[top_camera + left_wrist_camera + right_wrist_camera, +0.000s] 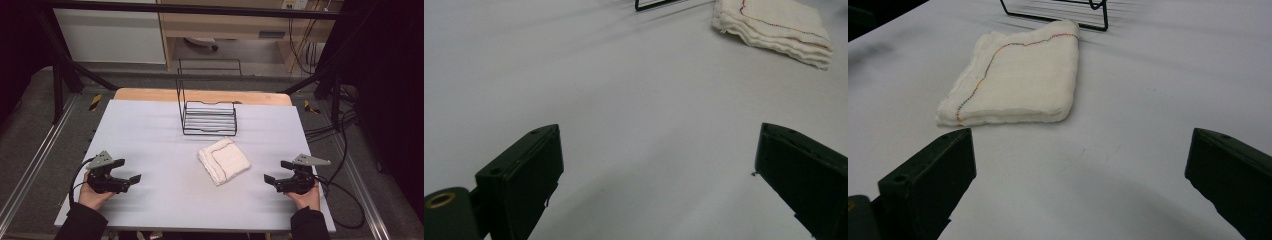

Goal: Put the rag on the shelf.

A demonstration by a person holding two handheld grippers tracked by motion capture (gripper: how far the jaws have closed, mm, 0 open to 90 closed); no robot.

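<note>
A folded white cloth (223, 160) lies on the tabletop (150, 130) before a wire rack (209, 118). Left gripper (134, 178) and right gripper (270, 179) wait either side, fingers apart and empty. Likely next: reach in and pinch the cloth.

Folded cloth (223, 160) between open left gripper (131, 173) and right gripper (274, 171); wire rack (209, 118) behind.

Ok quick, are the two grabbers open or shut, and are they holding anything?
Left gripper: open, holding nothing.
Right gripper: open, holding nothing; the cloth lies apart from it on the table.
</note>
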